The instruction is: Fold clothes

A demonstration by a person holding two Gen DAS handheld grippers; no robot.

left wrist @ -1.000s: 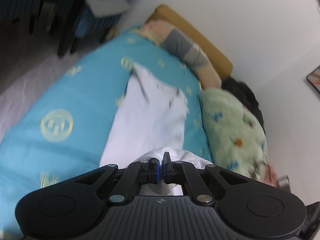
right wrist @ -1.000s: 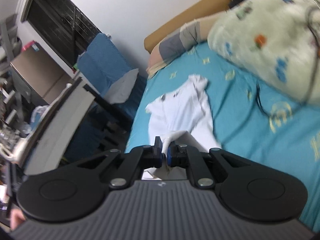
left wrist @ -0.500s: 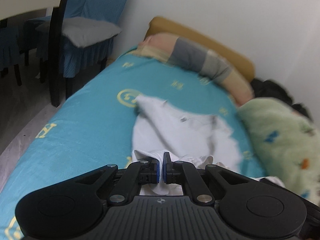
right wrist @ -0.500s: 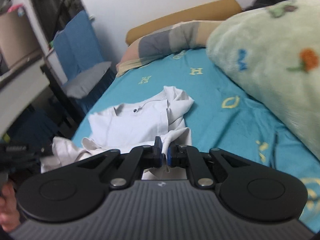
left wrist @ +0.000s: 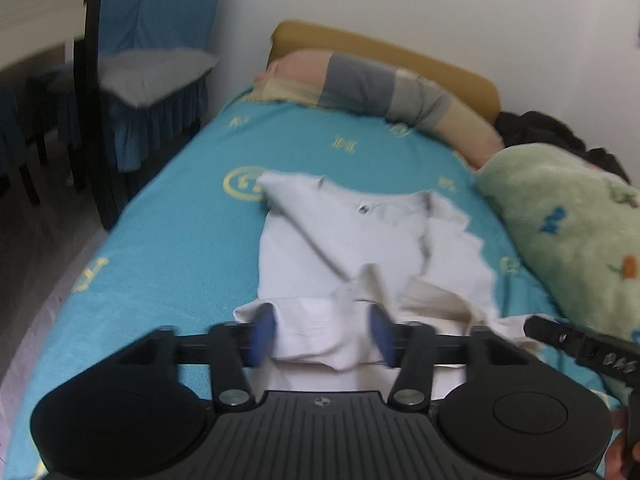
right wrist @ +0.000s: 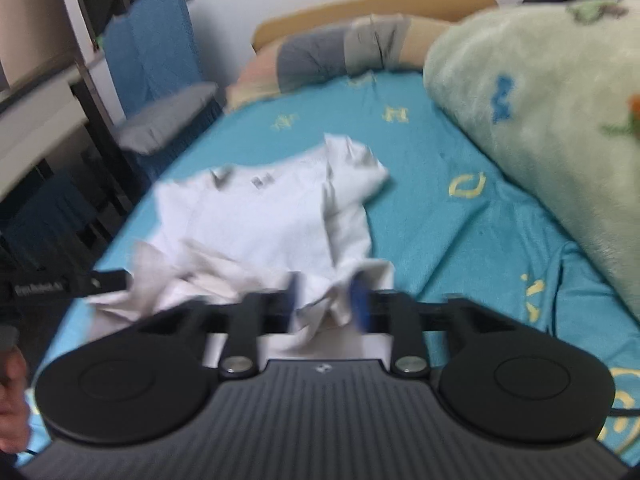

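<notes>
Shirt lies on the bed, collar at the far end, hem bunched just ahead of your jaws. A second ago both grippers were clamped on the hem with the shirt lifted; now it is laid down. Left gripper and right gripper: jaws opening, pads apart, cloth loose between them. Judgement: shirt placed, fold not begun. White, rumpled; sleeves crumpled inward, hem wrinkled. Blanket right of the jaws.
</notes>
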